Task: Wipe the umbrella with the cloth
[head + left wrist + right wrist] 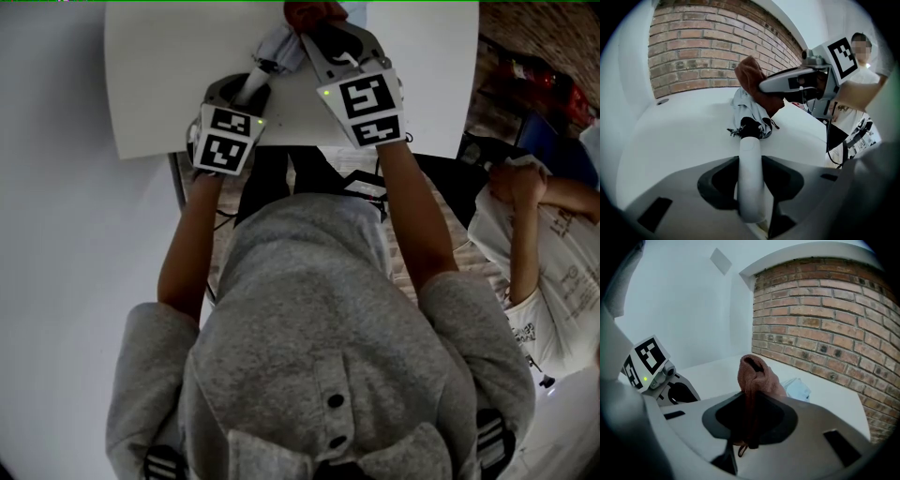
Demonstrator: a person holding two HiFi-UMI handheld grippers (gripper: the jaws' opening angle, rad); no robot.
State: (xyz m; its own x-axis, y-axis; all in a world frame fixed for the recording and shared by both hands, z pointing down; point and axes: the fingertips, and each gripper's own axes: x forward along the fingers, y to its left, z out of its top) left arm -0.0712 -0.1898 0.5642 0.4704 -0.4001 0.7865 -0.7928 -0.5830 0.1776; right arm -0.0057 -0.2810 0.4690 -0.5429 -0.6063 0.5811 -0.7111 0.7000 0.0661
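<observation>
Bare table (pixel 159 84) open on your left of the umbrella (pixel 751 111), brick wall (pixel 703 51) closing in behind the table, your right gripper (pixel 751 398) with its cloth (pixel 757 373) crowding the umbrella's right, a person (pixel 539 248) beyond that edge.

Fuzzy cloth (pixel 757 376); smooth matt umbrella handle (pixel 751 180).

I see the folded pale-grey umbrella (pixel 277 47) lying with its white handle (pixel 251 86) toward seven o'clock. The bunched rust-brown cloth (pixel 314 13) is over its one o'clock end.

Left hand-held gripper (pixel 255 86) tilted down, clamped; right hand-held gripper (pixel 319 33) ahead, clamped; forearms (pixel 412 216) outstretched.
</observation>
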